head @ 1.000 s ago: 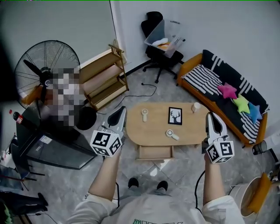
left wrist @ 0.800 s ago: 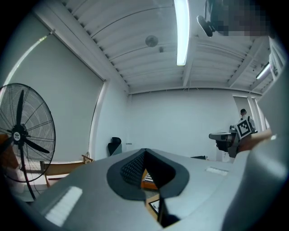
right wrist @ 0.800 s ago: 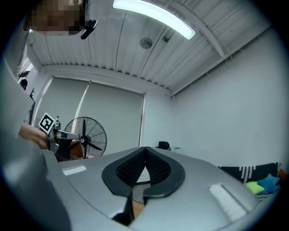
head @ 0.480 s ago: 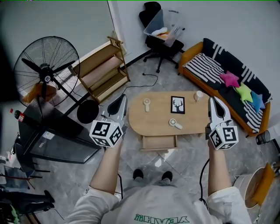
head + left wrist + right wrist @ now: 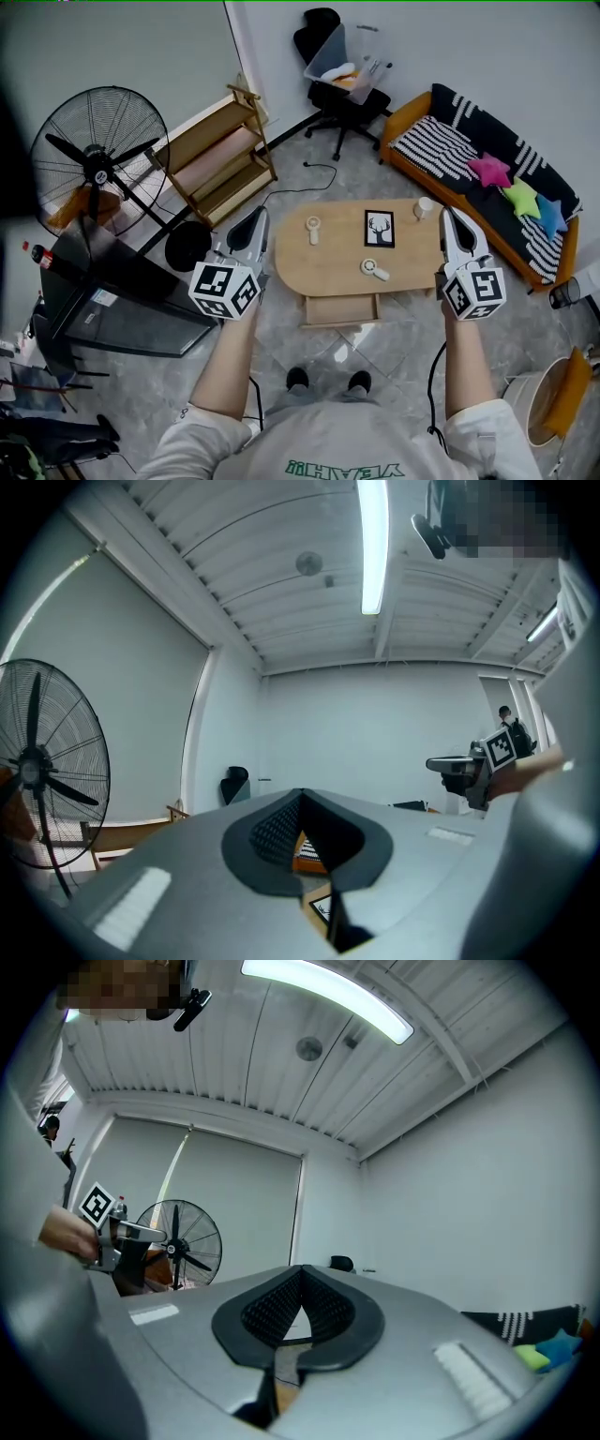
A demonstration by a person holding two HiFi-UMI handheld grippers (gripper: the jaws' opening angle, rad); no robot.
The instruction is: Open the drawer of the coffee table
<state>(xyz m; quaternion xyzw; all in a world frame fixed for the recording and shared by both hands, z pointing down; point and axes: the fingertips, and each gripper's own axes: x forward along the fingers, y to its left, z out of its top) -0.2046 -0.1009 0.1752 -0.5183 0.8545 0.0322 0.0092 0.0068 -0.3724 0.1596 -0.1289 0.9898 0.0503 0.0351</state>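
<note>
Currently: both jaw pairs closed and empty, drawer standing out

Left hand-held gripper: jaws together at the tips, nothing between them, per the left gripper view. It is held in the air off the counter's 9 o'clock end, touching nothing.

Right hand-held gripper: jaws together, likewise empty in its own view. It is held off the counter's 3 o'clock end, just beside the rim.

Drawer: at the counter's 6 o'clock edge, jutting out from under the top towards the person's feet, with its inside showing.

Counter top: oval, pale wood. A framed deer picture lies near centre and a cup at 2 o'clock.

Room: grey tiled floor. From the counter, the standing fan and wooden rack are at 10 o'clock, the office chair at 12 and the striped sofa at 2.
</note>
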